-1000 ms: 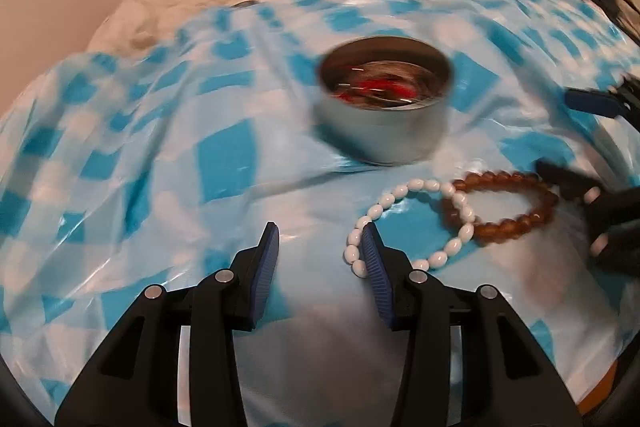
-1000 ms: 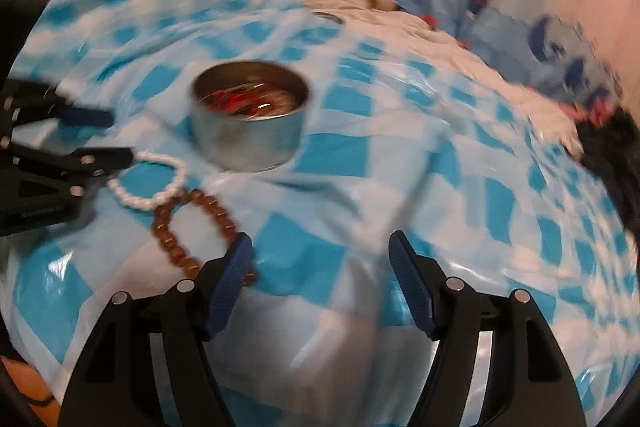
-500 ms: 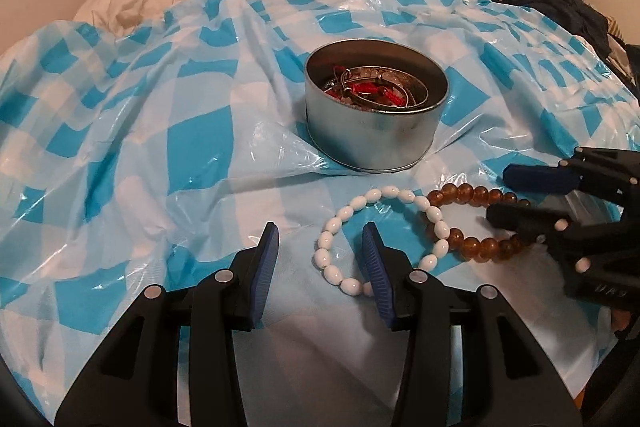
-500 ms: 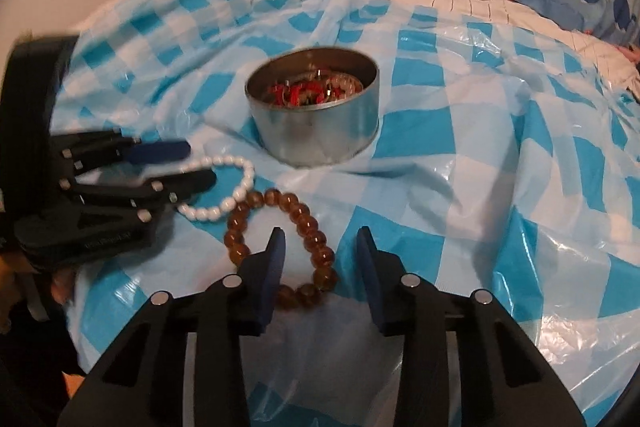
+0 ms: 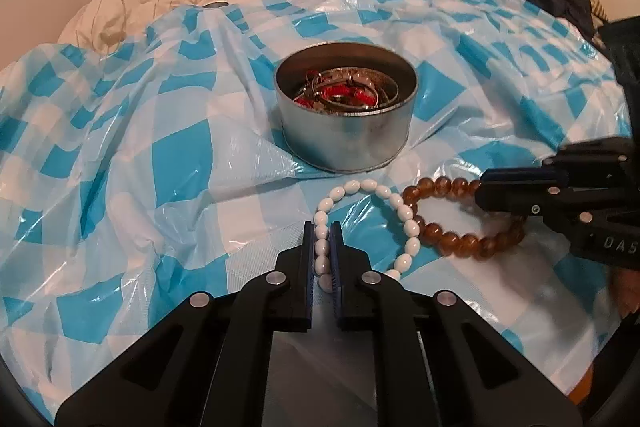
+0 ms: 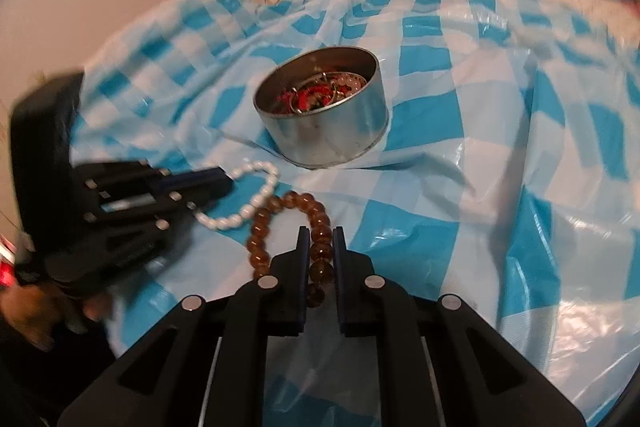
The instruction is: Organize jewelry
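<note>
Left gripper [image 5: 321,243]: jaws have just closed on the white bead bracelet [image 5: 404,214].
Right gripper [image 6: 319,247]: just clamped the amber bead bracelet [image 6: 264,223].
Bracelets: on the checked plastic sheet [image 5: 180,155] — beside the tin [image 5: 346,143].
Meaning: both grips set — lifting into the tin likely follows.

Only the tin [image 5: 346,131] stands just behind both bracelets; the checked sheet [image 5: 132,163] lies bare left and right.

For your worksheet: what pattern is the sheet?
Blue-and-white checks on the sheet, best in left wrist view.
</note>
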`<state>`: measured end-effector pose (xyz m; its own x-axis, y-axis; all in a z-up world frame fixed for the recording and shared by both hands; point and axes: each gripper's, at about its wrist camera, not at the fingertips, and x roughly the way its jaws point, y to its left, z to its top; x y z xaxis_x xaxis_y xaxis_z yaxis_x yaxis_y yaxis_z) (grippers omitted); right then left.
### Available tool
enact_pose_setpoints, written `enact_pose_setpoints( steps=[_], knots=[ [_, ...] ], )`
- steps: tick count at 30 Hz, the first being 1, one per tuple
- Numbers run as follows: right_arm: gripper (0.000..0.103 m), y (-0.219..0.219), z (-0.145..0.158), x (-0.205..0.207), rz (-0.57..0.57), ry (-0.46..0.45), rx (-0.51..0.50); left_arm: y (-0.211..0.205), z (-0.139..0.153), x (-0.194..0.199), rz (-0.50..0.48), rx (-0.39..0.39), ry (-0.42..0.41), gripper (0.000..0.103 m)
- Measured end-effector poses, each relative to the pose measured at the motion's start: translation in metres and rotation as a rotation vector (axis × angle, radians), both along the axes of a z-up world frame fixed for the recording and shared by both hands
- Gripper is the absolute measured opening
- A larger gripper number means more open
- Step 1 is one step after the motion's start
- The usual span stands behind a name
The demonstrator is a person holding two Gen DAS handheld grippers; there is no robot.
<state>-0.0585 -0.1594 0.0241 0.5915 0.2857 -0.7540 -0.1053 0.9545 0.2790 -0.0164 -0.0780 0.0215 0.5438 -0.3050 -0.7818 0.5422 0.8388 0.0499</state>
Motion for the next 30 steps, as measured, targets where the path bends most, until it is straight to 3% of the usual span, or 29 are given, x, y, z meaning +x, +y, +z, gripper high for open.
enact_pose_setpoints(
  steps=[3,7,16,23,30],
  knots=[
    [0.012,-0.006,0.007,-0.003,0.001,-0.027,0.098,0.003,0.007,0.000,0.002,-0.039,-0.003,0.006],
    [0.012,-0.007,0.020,-0.006,0.000,-0.089,0.128,0.003,0.019,-0.003,-0.003,-0.071,-0.029,0.006],
    [0.012,-0.008,0.043,-0.015,-0.007,-0.209,0.140,-0.001,0.043,-0.007,-0.025,-0.133,-0.082,0.006],
    [0.012,-0.008,0.068,-0.015,-0.037,-0.311,0.137,0.005,0.075,0.002,-0.008,-0.243,-0.135,0.006],
    [0.012,-0.011,0.083,0.007,-0.054,-0.348,0.139,0.001,0.101,0.019,0.012,-0.365,-0.172,0.006]
  ],
)
